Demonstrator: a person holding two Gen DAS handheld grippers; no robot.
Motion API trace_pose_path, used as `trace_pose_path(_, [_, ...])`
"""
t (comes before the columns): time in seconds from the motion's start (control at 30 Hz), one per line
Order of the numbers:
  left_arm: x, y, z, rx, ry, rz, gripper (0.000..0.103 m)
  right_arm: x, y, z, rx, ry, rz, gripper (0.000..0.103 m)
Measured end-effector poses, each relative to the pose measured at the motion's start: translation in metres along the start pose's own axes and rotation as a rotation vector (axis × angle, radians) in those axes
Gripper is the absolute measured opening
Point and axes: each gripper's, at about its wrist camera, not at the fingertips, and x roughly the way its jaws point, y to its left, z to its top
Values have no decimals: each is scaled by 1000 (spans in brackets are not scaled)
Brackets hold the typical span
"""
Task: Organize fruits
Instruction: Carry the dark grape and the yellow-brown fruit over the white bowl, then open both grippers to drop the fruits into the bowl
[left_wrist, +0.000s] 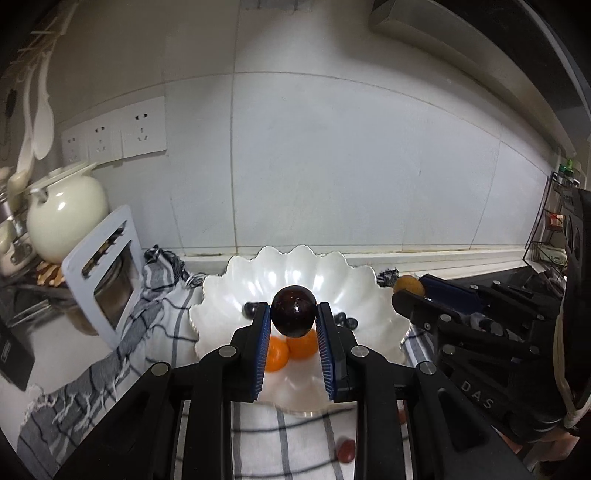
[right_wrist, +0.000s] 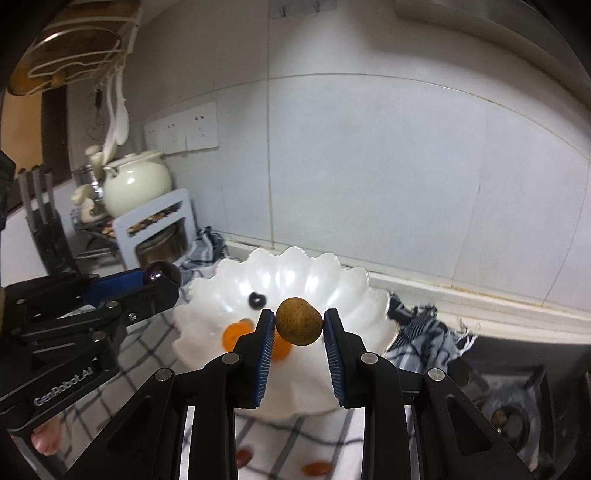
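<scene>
My left gripper (left_wrist: 293, 312) is shut on a dark purple plum (left_wrist: 293, 312), held above the white scalloped bowl (left_wrist: 332, 275). In the bowl lie two small orange fruits (left_wrist: 280, 354) and a few dark grapes (left_wrist: 345, 320). In the right wrist view my right gripper (right_wrist: 299, 321) is shut on a brown-green round fruit (right_wrist: 299, 321) over the same bowl (right_wrist: 354, 295). A dark grape (right_wrist: 256, 300) and orange fruits (right_wrist: 234, 334) show below it. The left gripper (right_wrist: 160, 277) with its plum (right_wrist: 162, 272) appears at the left; the right gripper (left_wrist: 410, 286) with its brown fruit (left_wrist: 408, 285) appears at the right.
The bowl stands on a checked cloth (left_wrist: 291, 439) where red dates (left_wrist: 345, 450) lie near the front. A cream pot (left_wrist: 66, 218) on a grey-white rack (left_wrist: 107, 273) is at the left, a knife block (right_wrist: 48, 225) beyond it. A wire shelf (left_wrist: 550, 236) and a stove burner (right_wrist: 509, 417) are at the right.
</scene>
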Motion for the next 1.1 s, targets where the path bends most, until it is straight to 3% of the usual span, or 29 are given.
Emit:
trace_pose_path(0.3, [57,6,19,-38,95,-5,25,52,-19,22,15,92,14,29])
trace_pose_path(0.67, [115,17,22,-32,209,14,25,106,-29,21,14,215,25,29])
trace_pose_path(1.03, [145,20,26,-29,254,42,26,141,-41,21,48,300,48,29])
trace_pose_path(1.1, [147,22,27,-35,260,42,35,142,-42,22,54,303,43,30])
